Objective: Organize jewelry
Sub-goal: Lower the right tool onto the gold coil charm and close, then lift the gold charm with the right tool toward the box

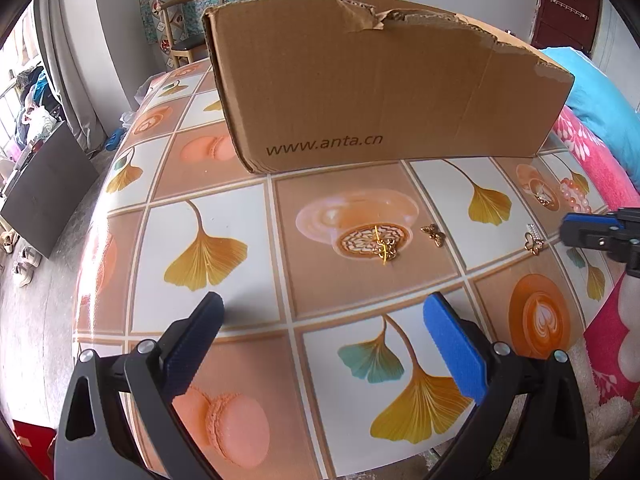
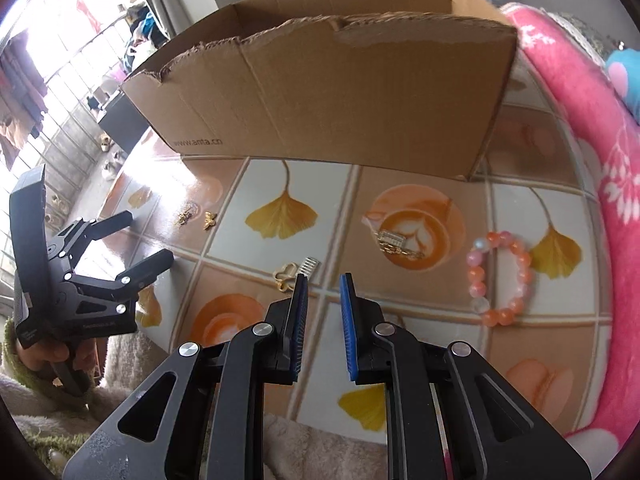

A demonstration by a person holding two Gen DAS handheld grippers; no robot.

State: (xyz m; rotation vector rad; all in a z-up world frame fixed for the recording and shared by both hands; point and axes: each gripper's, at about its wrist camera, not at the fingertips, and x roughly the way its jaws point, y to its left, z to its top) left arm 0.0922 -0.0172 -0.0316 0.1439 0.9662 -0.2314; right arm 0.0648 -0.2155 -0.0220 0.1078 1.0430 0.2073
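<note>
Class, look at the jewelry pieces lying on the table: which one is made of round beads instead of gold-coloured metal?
The pink and orange bead bracelet, lying in a ring at the right of the right wrist view. The other pieces, such as the butterfly charm, are small gold-coloured metal.

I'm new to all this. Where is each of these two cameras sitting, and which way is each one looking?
Left wrist: rides on the left gripper, looking down over its two open fingers at the patterned table and cardboard box.
Right wrist: rides on the right gripper, fingers narrowly apart and empty, facing the bead bracelet; a hand holds the left gripper at left.
Shared: the box, the table, the gold butterfly clip and each other's gripper.
</note>
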